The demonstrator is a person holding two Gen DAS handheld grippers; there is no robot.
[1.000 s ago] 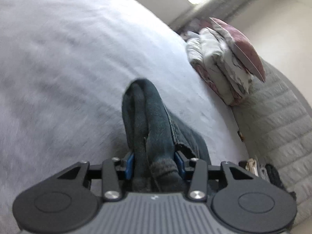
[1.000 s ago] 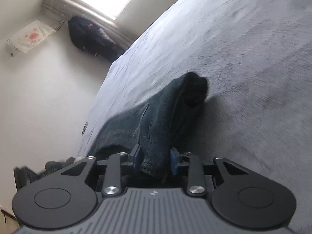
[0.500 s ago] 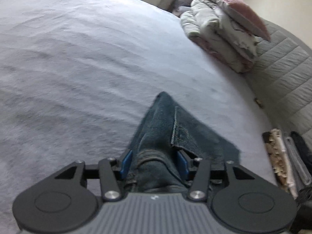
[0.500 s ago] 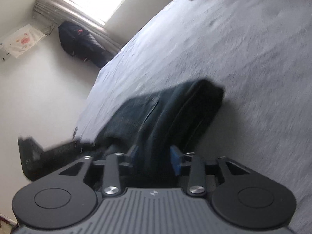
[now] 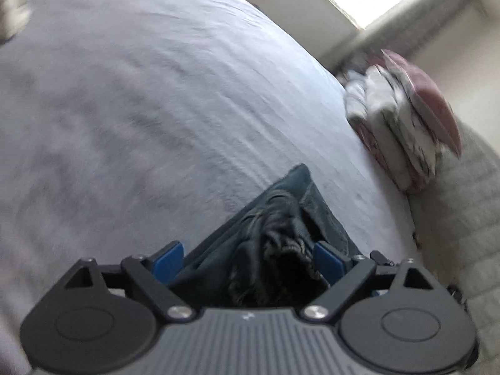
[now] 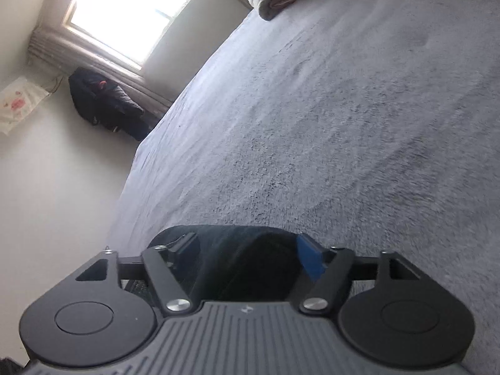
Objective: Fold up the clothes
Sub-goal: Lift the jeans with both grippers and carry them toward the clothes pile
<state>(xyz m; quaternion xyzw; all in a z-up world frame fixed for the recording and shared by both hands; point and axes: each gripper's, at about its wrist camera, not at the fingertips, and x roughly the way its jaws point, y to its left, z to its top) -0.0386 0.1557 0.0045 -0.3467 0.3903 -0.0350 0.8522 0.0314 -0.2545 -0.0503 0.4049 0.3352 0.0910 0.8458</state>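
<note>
Both tools have just been spreading their jaws. The left tool (image 5: 248, 257) is standing wide, released, with bunched dark denim jeans (image 5: 281, 218) lying loose between its blue pads. The right tool (image 6: 247, 254) is likewise released around the jeans (image 6: 231, 250). The jeans are resting on the fuzzy grey bed (image 5: 156, 93), whose wide surface beyond them is lying open, well apart from the stacked pillows (image 5: 406, 125).

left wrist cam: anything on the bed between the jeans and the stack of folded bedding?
Nothing. In the left wrist view only bare grey bedspread lies between the jeans and the folded bedding.
</note>
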